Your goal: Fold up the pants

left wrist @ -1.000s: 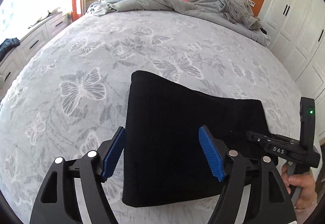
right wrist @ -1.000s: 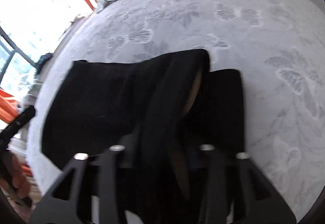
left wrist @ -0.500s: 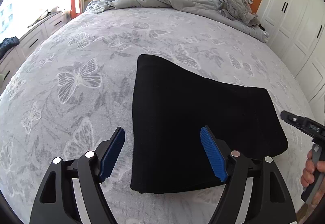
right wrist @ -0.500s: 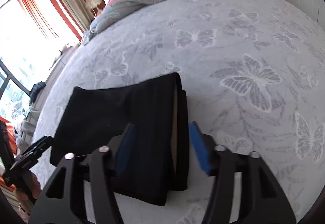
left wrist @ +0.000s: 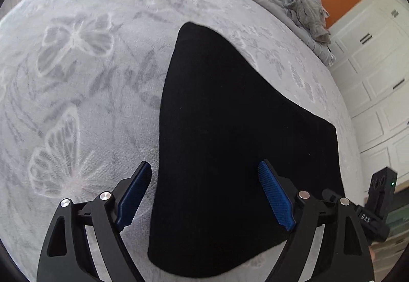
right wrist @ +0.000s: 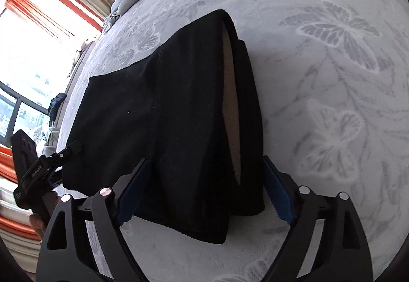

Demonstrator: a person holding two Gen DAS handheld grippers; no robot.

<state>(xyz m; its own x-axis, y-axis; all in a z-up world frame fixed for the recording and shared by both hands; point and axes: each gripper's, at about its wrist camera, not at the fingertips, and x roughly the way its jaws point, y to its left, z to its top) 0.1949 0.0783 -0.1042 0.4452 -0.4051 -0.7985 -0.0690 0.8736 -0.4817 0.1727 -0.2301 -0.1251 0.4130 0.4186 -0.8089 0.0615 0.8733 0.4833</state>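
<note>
Both grippers' spread fingers (right wrist: 277,192) straddle the folded pants (right wrist: 166,115).

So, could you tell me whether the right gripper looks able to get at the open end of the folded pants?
Probably yes: the right gripper is open, straddling that end of the pants, with nothing in between.

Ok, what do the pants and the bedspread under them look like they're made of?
Pants: black, matte, thick soft knit or fleece, seemingly with a tan lining showing at the open end. Bedspread: pale grey plush, fuzzy nap with a woven-in butterfly pattern.
</note>
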